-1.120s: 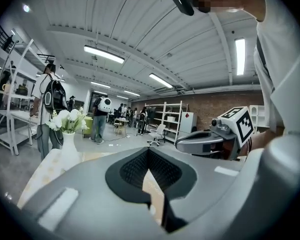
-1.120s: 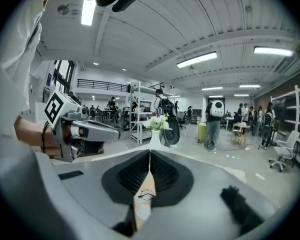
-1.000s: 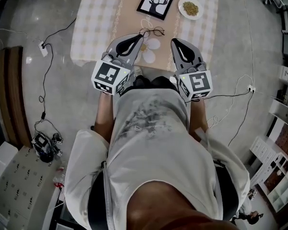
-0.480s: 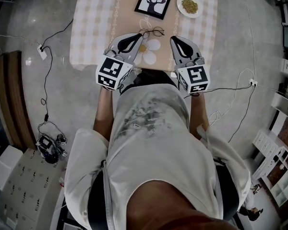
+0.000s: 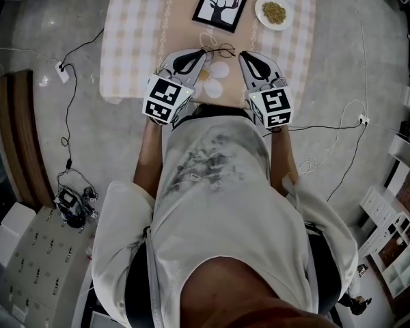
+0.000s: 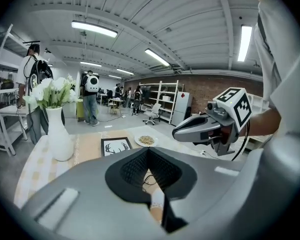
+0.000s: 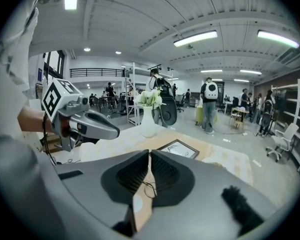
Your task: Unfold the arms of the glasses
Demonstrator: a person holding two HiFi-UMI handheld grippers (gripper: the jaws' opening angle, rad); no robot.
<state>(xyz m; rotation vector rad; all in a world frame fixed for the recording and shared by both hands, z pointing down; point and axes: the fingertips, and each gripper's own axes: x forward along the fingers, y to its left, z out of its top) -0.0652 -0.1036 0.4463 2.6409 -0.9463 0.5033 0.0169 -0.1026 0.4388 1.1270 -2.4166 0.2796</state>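
Thin wire-framed glasses (image 5: pixel 219 48) lie on the tan runner near the table's front edge, their arms too small to make out. My left gripper (image 5: pixel 201 52) hangs just left of them and my right gripper (image 5: pixel 242 55) just right of them, both apart from the frame. In the left gripper view the jaws (image 6: pixel 149 150) are shut and empty, with a bit of the glasses (image 6: pixel 149 179) showing below the tips. The right gripper view shows its jaws (image 7: pixel 149 153) shut too, with the wire frame (image 7: pixel 149 188) beneath.
The table has a checked cloth (image 5: pixel 130 39). On it stand a framed deer picture (image 5: pixel 221 4), a plate of food (image 5: pixel 274 11) and a white vase of flowers (image 6: pixel 57 134). Cables run across the floor (image 5: pixel 68 115) on both sides. People stand far behind.
Both grippers have come down and forward over the table's front edge, closing in on the glasses from either side. Their jaws have stayed shut.
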